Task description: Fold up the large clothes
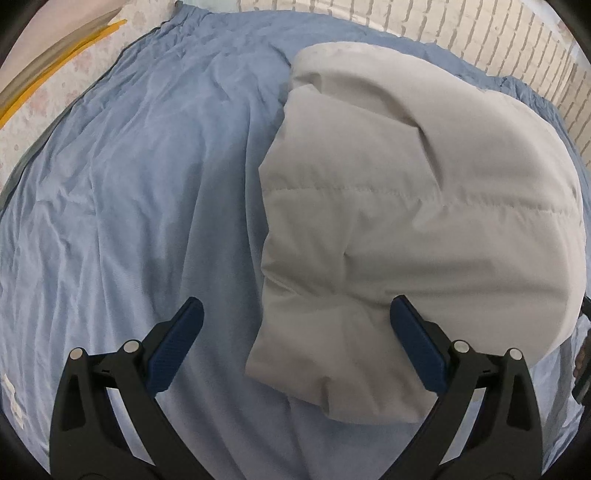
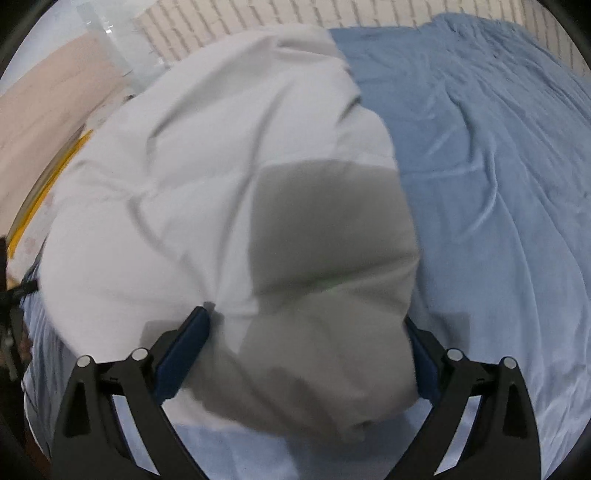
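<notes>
Left wrist view: the left gripper fingers are spread wide, grasping nothing. Folded white padded garment lies on the blue bedsheet. Right gripper fingers are released, straddling the garment's near fold.

You see one big puffy jacket, pale grey-white, lying on the blue bed sheet. It is soft and thick, with a sewn line running across it. It is folded over on itself into a fat, rounded bundle with deep wrinkles. One end bunches into a narrower part near you. From your right side, the same jacket looks whiter, and a darker grey shadow lies across its middle. It sits toward one side of the bed, close to the brick-pattern wall, and the sheet beside it is bare and creased.
</notes>
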